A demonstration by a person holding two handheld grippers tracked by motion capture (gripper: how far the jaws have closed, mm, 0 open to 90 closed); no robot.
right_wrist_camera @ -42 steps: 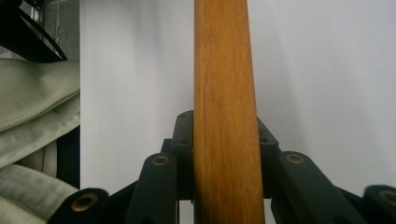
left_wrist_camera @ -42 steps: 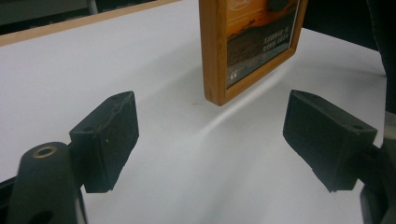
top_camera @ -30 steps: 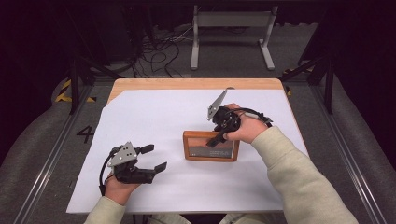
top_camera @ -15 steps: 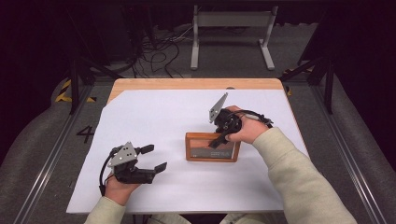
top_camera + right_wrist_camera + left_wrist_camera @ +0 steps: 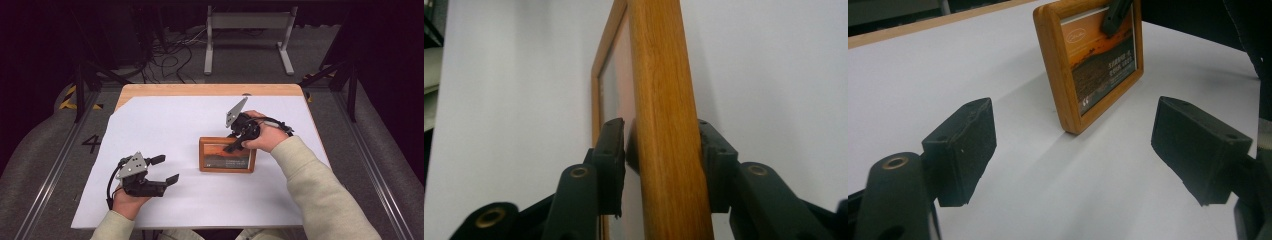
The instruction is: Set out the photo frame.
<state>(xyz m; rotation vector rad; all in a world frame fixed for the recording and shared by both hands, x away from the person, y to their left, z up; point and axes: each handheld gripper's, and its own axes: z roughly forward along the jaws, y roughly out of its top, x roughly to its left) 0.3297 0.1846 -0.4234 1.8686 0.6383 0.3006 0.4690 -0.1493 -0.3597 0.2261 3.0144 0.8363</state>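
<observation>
1. High view: right claw (image 5: 234,146) clamps the top edge of the wooden picture frame (image 5: 226,155), which stands near the table's (image 5: 165,115) centre, toward 3 o'clock.
2. Left claw (image 5: 167,170), jaws spread and empty, rests at 7 o'clock.
3. Step judged: positioning the frame; next requires steady release without tipping.

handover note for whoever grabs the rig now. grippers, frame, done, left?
Right gripper: jaws shut on the top edge of the wooden picture frame, one jaw in front, one behind.
Left gripper: open, holding nothing, low over the white sheet to the frame's left, pointed at it.
Frame: standing on its long edge right of table centre, picture facing the person.
Done: frame gripped.
Left: probably set it to stand by itself, then let go; whether a rear stand is out can't be seen.
</observation>
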